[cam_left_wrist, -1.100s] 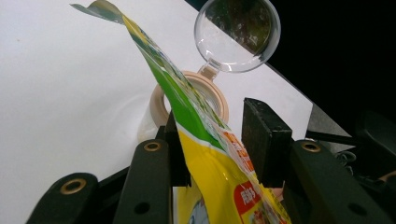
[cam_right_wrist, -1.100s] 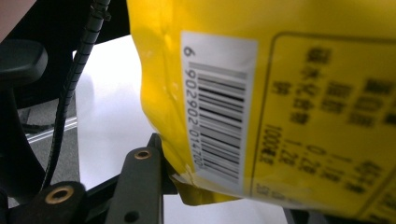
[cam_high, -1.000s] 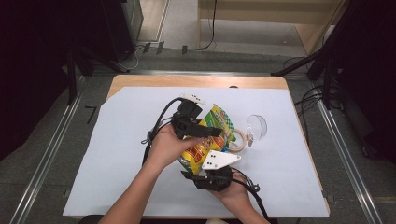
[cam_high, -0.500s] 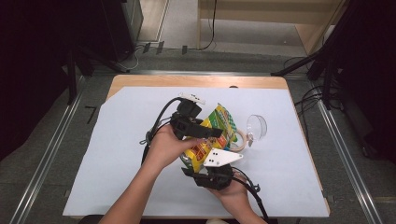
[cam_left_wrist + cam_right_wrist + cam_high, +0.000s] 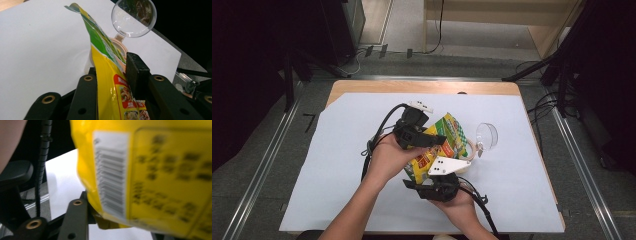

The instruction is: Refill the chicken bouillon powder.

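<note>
Bag: a yellow and green snack bag (image 5: 439, 145) held up over the middle of the white tabletop (image 5: 337, 150).
Left claw (image 5: 432, 141): has just been closing, clamped on the bag's far part.
Right claw (image 5: 437, 172): has just been opening a bit, clamped on the bag's near end.
Cup: clear cup (image 5: 486, 135), right of the bag.

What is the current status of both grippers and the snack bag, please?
Left gripper closing on the snack bag. Right gripper clamps its lower end. Clear funnel just beyond, not obstructing.

Wooden table (image 5: 362, 86), white sheet (image 5: 337, 150) over it, tape roll (image 5: 469, 149), clear glass (image 5: 487, 135)
</note>
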